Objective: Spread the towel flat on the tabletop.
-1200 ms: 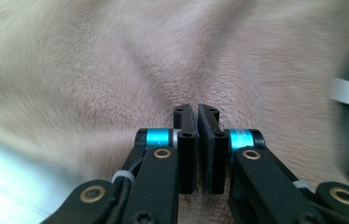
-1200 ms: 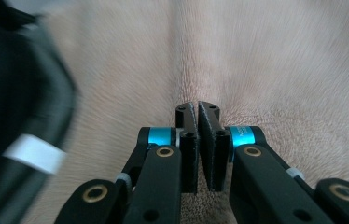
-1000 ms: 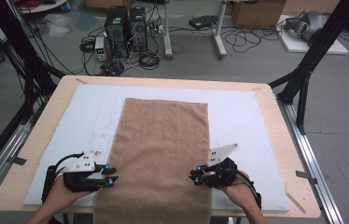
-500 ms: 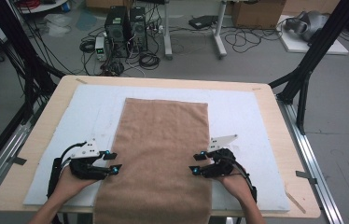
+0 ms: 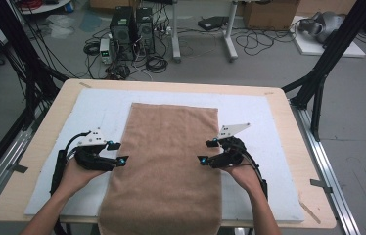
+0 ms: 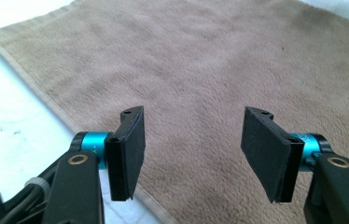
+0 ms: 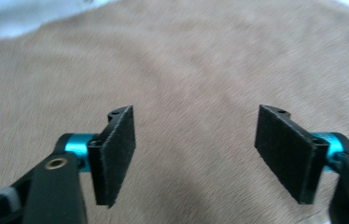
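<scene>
From where I stand, the pale wooden tabletop point(image 5: 39, 142) carries a white foam-like sheet point(image 5: 264, 122), and a long tan terry-cloth towel point(image 5: 169, 156) lies flat down the middle of that sheet, its near end hanging over the tabletop's front edge.

On the left, the person's left hand point(image 5: 73, 176) holds the black left gripper point(image 5: 118, 152) just at the towel's left hem. Its jaws stand wide apart and grip nothing. In the left gripper view the left gripper point(image 6: 191, 140) has one jaw over the stitched hem and the other over the towel point(image 6: 200, 60), with white sheet point(image 6: 9, 102) showing beside the hem.

On the right, the person's right hand point(image 5: 242, 174) holds the black right gripper point(image 5: 207, 151) at the towel's right edge, level with the left one across the cloth. Its jaws are also spread wide and hold nothing. In the right gripper view, the right gripper point(image 7: 193, 144) hangs over the towel point(image 7: 191, 60), which looks blurred there.
</scene>
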`<state>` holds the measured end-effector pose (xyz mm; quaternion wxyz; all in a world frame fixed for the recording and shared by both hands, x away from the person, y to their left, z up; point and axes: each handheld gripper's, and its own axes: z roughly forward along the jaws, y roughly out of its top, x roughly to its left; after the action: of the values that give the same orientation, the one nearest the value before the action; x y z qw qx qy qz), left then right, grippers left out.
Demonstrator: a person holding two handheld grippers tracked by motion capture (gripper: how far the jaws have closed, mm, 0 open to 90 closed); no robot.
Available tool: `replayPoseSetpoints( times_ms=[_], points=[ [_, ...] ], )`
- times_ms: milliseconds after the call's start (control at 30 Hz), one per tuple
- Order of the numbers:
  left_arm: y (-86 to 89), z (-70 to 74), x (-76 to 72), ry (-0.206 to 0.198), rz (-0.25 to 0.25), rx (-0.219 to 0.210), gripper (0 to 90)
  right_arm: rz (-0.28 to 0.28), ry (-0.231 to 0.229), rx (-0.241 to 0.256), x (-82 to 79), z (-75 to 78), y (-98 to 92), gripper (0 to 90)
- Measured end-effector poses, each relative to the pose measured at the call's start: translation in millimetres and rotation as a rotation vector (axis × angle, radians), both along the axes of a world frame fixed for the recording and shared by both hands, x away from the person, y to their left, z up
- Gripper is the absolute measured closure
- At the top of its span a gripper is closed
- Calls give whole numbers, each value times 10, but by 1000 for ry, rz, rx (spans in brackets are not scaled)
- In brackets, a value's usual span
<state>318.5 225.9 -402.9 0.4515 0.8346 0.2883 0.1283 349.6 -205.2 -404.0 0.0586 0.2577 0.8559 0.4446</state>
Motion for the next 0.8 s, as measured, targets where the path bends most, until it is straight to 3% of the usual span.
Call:
replayPoseSetpoints(
  times_ms=[167,633,800],
  points=[
    [0,-15,23,4,5,2,375,-18,-10,16,20,23,16,238],
    [16,-26,65,13,25,0,365,-17,-9,-2,9,21,1,234],
    [8,41,95,7,26,5,362,-19,-10,-11,48,38,-16,234]
  ],
)
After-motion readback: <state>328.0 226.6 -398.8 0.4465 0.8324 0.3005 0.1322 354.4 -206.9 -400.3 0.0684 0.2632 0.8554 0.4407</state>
